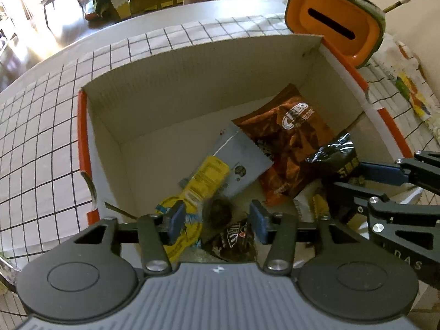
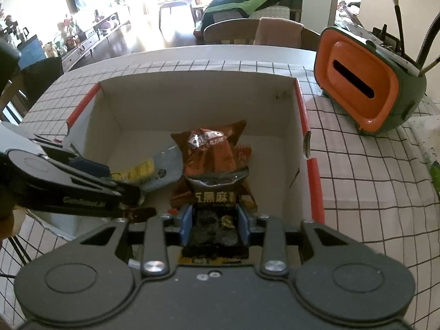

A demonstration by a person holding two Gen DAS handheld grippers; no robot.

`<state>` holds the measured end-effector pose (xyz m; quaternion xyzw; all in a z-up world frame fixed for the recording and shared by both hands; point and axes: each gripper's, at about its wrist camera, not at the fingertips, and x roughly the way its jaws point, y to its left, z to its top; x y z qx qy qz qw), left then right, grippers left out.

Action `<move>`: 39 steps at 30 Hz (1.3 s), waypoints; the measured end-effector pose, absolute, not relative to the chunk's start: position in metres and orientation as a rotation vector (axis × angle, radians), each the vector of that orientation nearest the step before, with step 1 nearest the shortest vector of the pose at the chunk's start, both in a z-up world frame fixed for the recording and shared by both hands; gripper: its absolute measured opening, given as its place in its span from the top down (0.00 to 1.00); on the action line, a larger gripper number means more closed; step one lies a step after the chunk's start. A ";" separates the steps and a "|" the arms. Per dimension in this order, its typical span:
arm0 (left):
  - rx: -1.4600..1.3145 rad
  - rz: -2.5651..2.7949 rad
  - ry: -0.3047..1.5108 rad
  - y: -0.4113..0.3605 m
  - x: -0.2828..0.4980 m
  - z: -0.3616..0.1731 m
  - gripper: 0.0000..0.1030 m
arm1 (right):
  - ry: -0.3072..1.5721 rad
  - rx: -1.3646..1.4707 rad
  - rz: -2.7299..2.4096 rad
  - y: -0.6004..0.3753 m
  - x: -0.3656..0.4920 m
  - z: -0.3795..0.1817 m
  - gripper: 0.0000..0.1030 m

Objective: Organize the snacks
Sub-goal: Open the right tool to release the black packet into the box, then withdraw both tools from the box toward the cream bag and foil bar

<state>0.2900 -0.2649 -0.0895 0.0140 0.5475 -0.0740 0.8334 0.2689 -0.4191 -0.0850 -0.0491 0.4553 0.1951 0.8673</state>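
Left wrist view: The left tongs (image 1: pixel 218 221) hang over the near end of an open box (image 1: pixel 192 82) on a checked tabletop (image 1: pixel 41 126). Their blue pads stand apart and press on nothing; below the gap lie a dark pack (image 1: pixel 233 240) and, at 9 o'clock of it, a yellow pack (image 1: pixel 192 192). A grey pouch (image 1: pixel 242 159) lies at the box's middle, and an orange bag (image 1: pixel 291 143) lies at 2 o'clock of it. The right tongs (image 1: pixel 365 173) reach in from 3 o'clock, gripping a black bag (image 1: pixel 332 154). An orange-faced holder (image 1: pixel 335 19) stands beyond the box at 1 o'clock.

Right wrist view: The right tongs (image 2: pixel 215 221) are closed on the black bag (image 2: pixel 216 192), both pads pressing its sides; the bag stands upright between them, above the box (image 2: pixel 192 101) floor. The orange bag (image 2: pixel 211 148) lies directly behind it at 12 o'clock. The grey pouch (image 2: pixel 167 167) and yellow pack (image 2: pixel 137 172) lie at 10 o'clock, just beside the left tongs (image 2: pixel 104 176), which enter from 9 o'clock. The holder (image 2: pixel 363 82) stands on the tabletop (image 2: pixel 357 192) at 2 o'clock, brushes rising from it.
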 end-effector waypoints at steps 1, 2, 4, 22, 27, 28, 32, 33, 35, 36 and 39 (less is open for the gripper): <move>0.028 -0.158 1.155 -0.264 0.288 -0.087 0.46 | 0.953 -0.099 0.408 -0.419 0.268 -0.084 0.66; 0.026 -0.163 1.151 -0.263 0.287 -0.085 0.46 | 0.952 -0.095 0.408 -0.420 0.267 -0.083 0.65; 0.023 -0.171 1.135 -0.262 0.280 -0.079 0.46 | 0.950 -0.091 0.412 -0.421 0.265 -0.081 0.65; -0.015 -0.201 0.976 -0.219 0.225 -0.023 0.40 | 0.821 -0.061 0.447 -0.398 0.224 -0.032 0.37; -0.029 -0.194 0.932 -0.195 0.208 -0.010 0.34 | 0.787 -0.061 0.450 -0.383 0.214 -0.025 0.24; -0.030 -0.190 0.922 -0.189 0.204 -0.007 0.33 | 0.785 -0.055 0.453 -0.380 0.213 -0.024 0.22; -0.036 -0.175 0.882 -0.167 0.189 0.002 0.28 | 0.769 -0.033 0.469 -0.364 0.206 -0.021 0.20; -0.036 -0.173 0.873 -0.162 0.185 0.004 0.27 | 0.768 -0.026 0.480 -0.359 0.204 -0.021 0.20; -0.034 -0.172 0.853 -0.151 0.177 0.008 0.25 | 0.761 -0.014 0.498 -0.350 0.199 -0.019 0.19; -0.035 -0.172 0.846 -0.146 0.173 0.009 0.24 | 0.755 -0.013 0.506 -0.345 0.196 -0.017 0.18; -0.041 -0.169 0.824 -0.127 0.162 0.012 0.21 | 0.738 -0.014 0.529 -0.327 0.188 -0.013 0.14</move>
